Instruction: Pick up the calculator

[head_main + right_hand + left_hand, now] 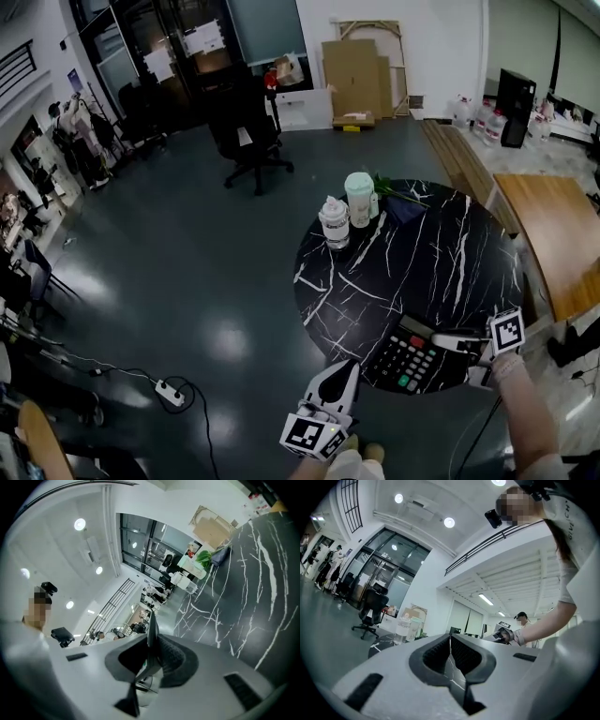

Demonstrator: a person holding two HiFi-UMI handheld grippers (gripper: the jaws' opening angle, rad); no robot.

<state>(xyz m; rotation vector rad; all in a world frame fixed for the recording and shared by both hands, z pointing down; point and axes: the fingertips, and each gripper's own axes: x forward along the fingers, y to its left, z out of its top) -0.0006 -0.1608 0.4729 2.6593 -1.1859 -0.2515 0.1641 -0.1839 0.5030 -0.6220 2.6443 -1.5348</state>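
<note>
The calculator (405, 356), black with grey keys plus one red and one green key, hangs over the near rim of the round black marble table (441, 253). My right gripper (446, 341) comes in from the right and is shut on the calculator's right edge. In the right gripper view the calculator (151, 629) shows edge-on as a thin dark slab pinched between the ribbed pads of the right gripper (152, 651). My left gripper (343, 369) sits off the table's near-left rim, shut with nothing in it; in the left gripper view the left gripper (450, 641) has its pads meeting.
Two white containers (335, 222) (359, 199) and a green plant beside a dark blue cloth (401, 202) stand at the table's far side. A wooden table (553, 234) is to the right, a black office chair (248, 141) beyond, a power strip (170, 393) on the floor at left.
</note>
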